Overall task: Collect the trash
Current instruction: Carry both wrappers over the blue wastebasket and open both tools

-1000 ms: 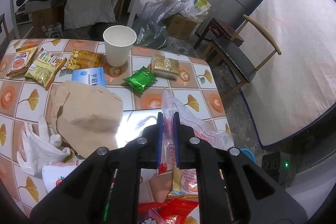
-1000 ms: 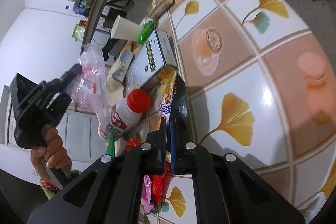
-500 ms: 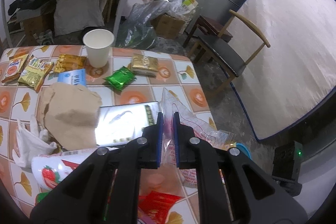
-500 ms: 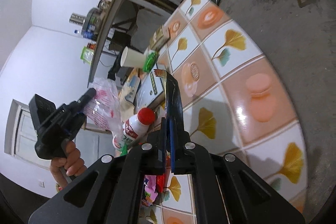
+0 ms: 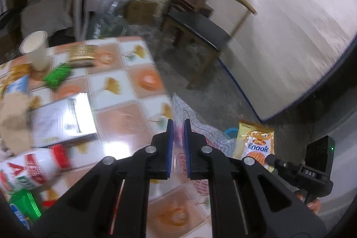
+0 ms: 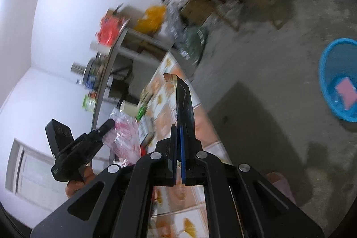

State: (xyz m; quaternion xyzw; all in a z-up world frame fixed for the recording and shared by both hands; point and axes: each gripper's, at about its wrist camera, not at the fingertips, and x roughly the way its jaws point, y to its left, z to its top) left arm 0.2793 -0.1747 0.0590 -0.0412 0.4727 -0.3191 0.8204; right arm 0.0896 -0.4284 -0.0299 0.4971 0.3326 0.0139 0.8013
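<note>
My left gripper is shut on a clear plastic bag with red print, held over the table's right edge. My right gripper is shut on a yellow Enaak snack wrapper, seen edge-on with its dark inner side showing. In the left wrist view that wrapper hangs off the table, with the right gripper below it. The right wrist view shows the left gripper and its bag to the left. A blue bin stands on the floor at the right, holding a pink scrap.
The tiled table carries a paper cup, a green packet, a gold packet, a silver box and a red-capped bottle. A chair and a leaning mattress stand beyond bare concrete floor.
Both grippers have swung right, away from the table top toward the floor. The right one has lifted the wrapper off the table, and the blue bin has come into view.
</note>
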